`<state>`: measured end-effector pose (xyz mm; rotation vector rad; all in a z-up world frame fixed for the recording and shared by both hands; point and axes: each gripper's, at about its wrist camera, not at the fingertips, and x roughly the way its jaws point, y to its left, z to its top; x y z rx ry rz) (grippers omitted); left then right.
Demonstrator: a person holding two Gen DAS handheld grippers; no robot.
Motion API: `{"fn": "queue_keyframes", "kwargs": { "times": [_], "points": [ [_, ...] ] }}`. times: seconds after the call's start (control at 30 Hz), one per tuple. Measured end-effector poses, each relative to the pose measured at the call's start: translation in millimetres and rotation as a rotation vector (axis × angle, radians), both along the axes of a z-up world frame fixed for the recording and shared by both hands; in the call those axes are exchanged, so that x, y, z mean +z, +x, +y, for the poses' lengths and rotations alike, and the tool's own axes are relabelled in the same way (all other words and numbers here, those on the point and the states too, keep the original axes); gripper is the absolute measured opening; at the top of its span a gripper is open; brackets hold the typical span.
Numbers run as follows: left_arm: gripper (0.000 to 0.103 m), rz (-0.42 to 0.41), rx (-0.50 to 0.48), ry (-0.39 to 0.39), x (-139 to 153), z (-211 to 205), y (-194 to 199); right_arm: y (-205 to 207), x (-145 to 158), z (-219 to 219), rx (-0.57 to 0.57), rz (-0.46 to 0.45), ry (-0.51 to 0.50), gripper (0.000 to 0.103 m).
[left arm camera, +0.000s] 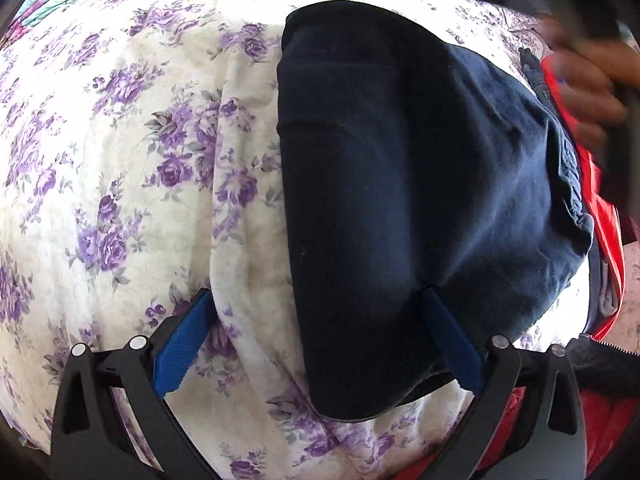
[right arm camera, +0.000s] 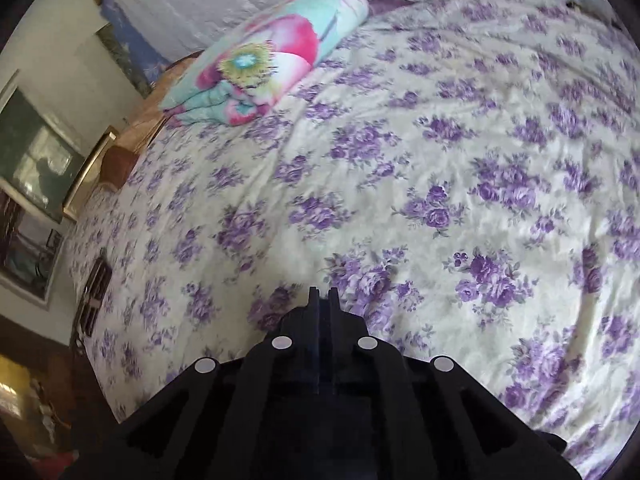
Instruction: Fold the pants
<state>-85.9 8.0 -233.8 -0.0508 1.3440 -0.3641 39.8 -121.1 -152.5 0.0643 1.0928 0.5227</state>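
The navy pants (left arm camera: 400,180) lie folded into a compact dark bundle on the purple-flowered bedspread (left arm camera: 120,160). My left gripper (left arm camera: 316,292) hangs over their near end, open wide. Its left blue pad (left arm camera: 182,344) is over bare bedspread, and its right blue pad (left arm camera: 448,336) lies over the pants' cloth without squeezing it. In the right wrist view my right gripper (right arm camera: 322,292) is shut with nothing between its black fingertips, above the flowered bedspread (right arm camera: 440,140). The pants do not show in that view.
A person's blurred hand (left arm camera: 588,92) and a red garment (left arm camera: 604,216) sit at the pants' right side. A folded teal and pink quilt (right arm camera: 272,56) lies at the bed's far end. The bed's left edge, with framed pictures (right arm camera: 36,168) on the wall, shows beyond.
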Motion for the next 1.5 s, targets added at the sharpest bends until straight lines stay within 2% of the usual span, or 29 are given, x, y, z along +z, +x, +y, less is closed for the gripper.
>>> {"fn": "queue_keyframes", "kwargs": {
  "times": [0.1,0.17,0.2,0.3,0.33,0.4,0.43,0.47,0.5,0.53,0.6,0.67,0.73,0.8,0.87,0.93,1.03,1.13,1.23,1.27,1.3,1.33,1.37,1.5],
  "points": [
    [0.099,0.002,-0.001,0.007,-0.8,-1.8,5.0,-11.2,-26.6,20.9,0.064,0.061,-0.099,0.006],
    [0.099,0.004,0.000,0.015,-0.8,-5.3,11.0,2.4,-60.9,30.9,0.030,0.077,-0.189,0.003],
    [0.099,0.006,0.001,0.020,-1.2,-6.9,12.9,10.5,-69.9,31.4,0.011,0.073,-0.181,0.002],
    [0.099,0.006,0.001,0.023,-1.2,-11.6,19.6,24.1,-61.6,21.3,-0.046,0.078,-0.110,0.000],
    [0.099,0.005,0.001,0.021,-1.3,-12.2,20.5,21.3,-48.7,14.7,-0.051,0.057,-0.067,0.006],
    [0.099,0.002,0.001,0.015,-1.3,-12.0,20.6,3.3,-13.0,-4.2,-0.049,-0.030,-0.009,0.006],
    [0.099,0.000,-0.001,0.013,-1.2,-10.8,20.2,-12.4,3.7,-15.0,-0.042,-0.071,0.006,0.013],
    [0.099,-0.002,-0.003,0.012,-1.2,-9.8,19.1,-24.9,13.0,-23.0,-0.039,-0.096,0.012,0.026],
    [0.099,-0.004,-0.006,0.009,-2.0,-9.1,19.6,-43.7,20.8,-34.6,-0.047,-0.119,0.005,0.054],
    [0.099,-0.004,-0.008,0.004,-2.3,-7.9,19.5,-57.6,20.8,-43.1,-0.057,-0.124,-0.009,0.068],
    [0.099,-0.005,-0.011,0.001,-1.0,-5.1,16.9,-73.1,-4.1,-58.2,-0.070,-0.046,-0.066,0.069],
    [0.099,-0.004,-0.011,0.002,0.5,-5.6,17.8,-63.6,-46.1,-67.0,-0.103,0.048,-0.097,0.069],
    [0.099,-0.003,-0.009,0.003,0.0,-7.5,23.1,-52.8,-59.5,-66.8,-0.142,0.034,-0.074,0.072],
    [0.099,0.001,-0.008,0.011,-0.2,-9.0,26.9,-37.5,-53.3,-64.9,-0.202,0.053,-0.065,0.072],
    [0.099,0.006,-0.010,0.012,-0.8,-9.2,29.2,-39.2,-32.8,-69.4,-0.231,0.027,-0.021,0.072],
    [0.099,0.006,-0.012,0.010,0.3,-11.1,32.2,-55.3,-8.3,-77.3,-0.231,-0.029,-0.006,0.073],
    [0.099,-0.019,-0.034,0.030,4.7,-15.3,36.7,-101.0,21.1,-91.8,-0.200,-0.130,-0.042,0.077],
    [0.099,-0.031,-0.053,0.046,5.9,-19.6,42.2,-142.6,7.1,-100.2,-0.185,-0.140,-0.165,0.082],
    [0.099,-0.024,-0.051,0.036,4.7,-22.1,47.5,-163.4,-46.1,-109.9,-0.217,-0.023,-0.316,0.091],
    [0.099,-0.023,-0.049,0.033,4.2,-22.4,49.6,-167.9,-60.2,-118.1,-0.242,0.022,-0.279,0.093],
    [0.099,-0.021,-0.050,0.032,3.6,-23.4,51.9,-171.9,-67.8,-136.2,-0.318,0.076,-0.148,0.093],
    [0.099,-0.022,-0.053,0.033,3.7,-24.6,52.8,-173.6,-71.3,-149.1,-0.367,0.121,-0.067,0.093],
    [0.099,-0.025,-0.056,0.034,3.8,-25.1,51.2,-173.6,-71.6,-156.7,-0.384,0.149,-0.031,0.093],
    [0.099,-0.028,-0.065,0.031,1.5,-26.4,55.0,-179.9,-49.2,-162.7,-0.392,0.098,-0.066,0.093]
  ]
}}
